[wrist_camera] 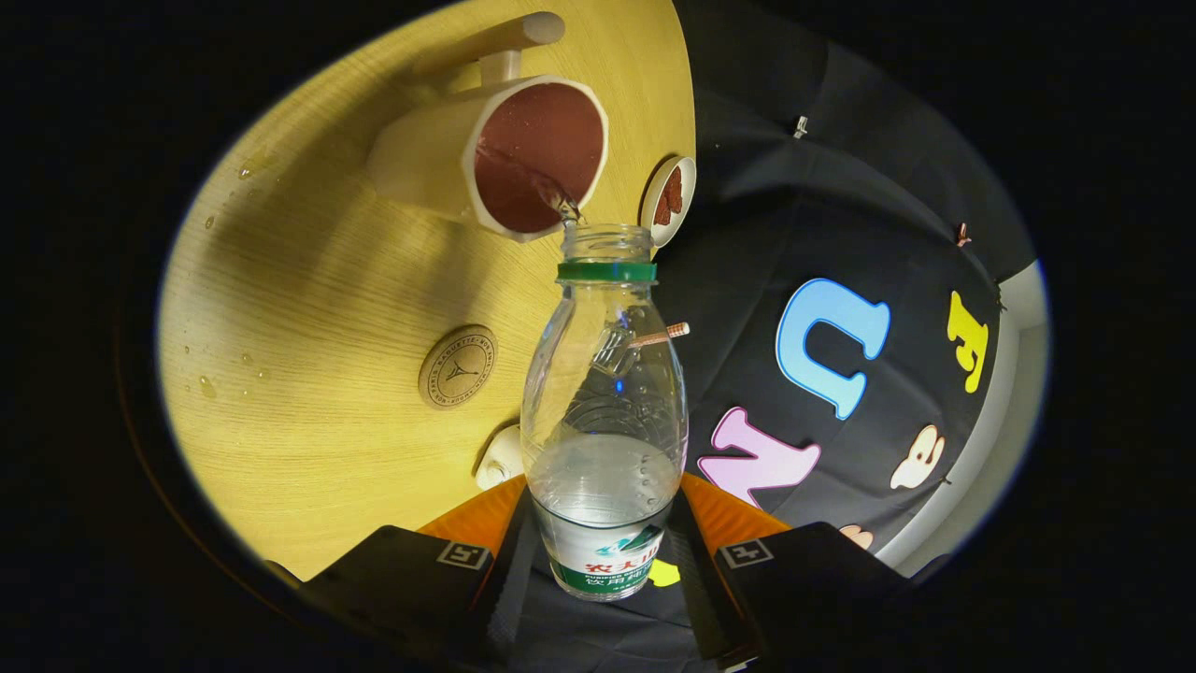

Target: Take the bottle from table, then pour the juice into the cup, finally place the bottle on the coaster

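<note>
Gripper (603,561) nearest: both fingers clamp the bottle (605,421) low on its body at the label, one each side, jaws pinched on it. Bottle is tipped hard, neck pointing ahead, mouth right at the rim of the cup (486,154).

Step in hand looks like the pour. A thin clear stream leaves the mouth and lands inside the cup, whose inner wall is dark red-brown. Liquid left in the bottle pools near the gripped end, roughly a third, so my guess is mid-pour.

To do it well:
- Keep the mouth over the cup opening, not over the rim; the stream enters close to the near edge, so there is little margin.
- Raise the tilt slowly; the liquid sits far from the neck and a fast tilt will surge.
- Hold the clamp firm. The wall is thin plastic and the grip is low, so the bottle could pivot.
- Droplets on the table (308,308) suggest splash; keep the drop short.

Coaster (457,366) lies on the table near the fingers, well apart from the cup. A small dish (669,199) sits at the table edge beside the cup; avoid clipping it when righting the bottle.
</note>
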A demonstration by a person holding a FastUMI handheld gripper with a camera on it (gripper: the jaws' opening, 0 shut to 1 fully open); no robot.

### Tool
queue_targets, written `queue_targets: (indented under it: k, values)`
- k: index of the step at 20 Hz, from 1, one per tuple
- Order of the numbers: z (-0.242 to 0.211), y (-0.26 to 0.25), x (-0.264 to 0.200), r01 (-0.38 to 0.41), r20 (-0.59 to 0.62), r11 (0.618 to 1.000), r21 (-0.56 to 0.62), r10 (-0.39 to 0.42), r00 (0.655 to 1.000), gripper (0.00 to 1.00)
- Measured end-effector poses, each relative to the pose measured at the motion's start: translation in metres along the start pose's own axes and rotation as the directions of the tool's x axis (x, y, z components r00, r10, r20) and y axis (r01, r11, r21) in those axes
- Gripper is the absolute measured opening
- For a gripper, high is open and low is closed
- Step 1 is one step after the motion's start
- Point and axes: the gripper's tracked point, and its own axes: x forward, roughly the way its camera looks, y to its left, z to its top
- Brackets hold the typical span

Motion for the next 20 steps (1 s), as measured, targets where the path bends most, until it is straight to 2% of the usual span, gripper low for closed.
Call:
queue_targets:
  k: [15,20]
  values:
    - [0.02,-0.012,-0.002,0.045,0.023,0.984,-0.174,-0.041,0.999,0.73]
    - [0.026,-0.022,-0.003,0.11,0.045,0.962,-0.25,-0.102,0.994,0.73]
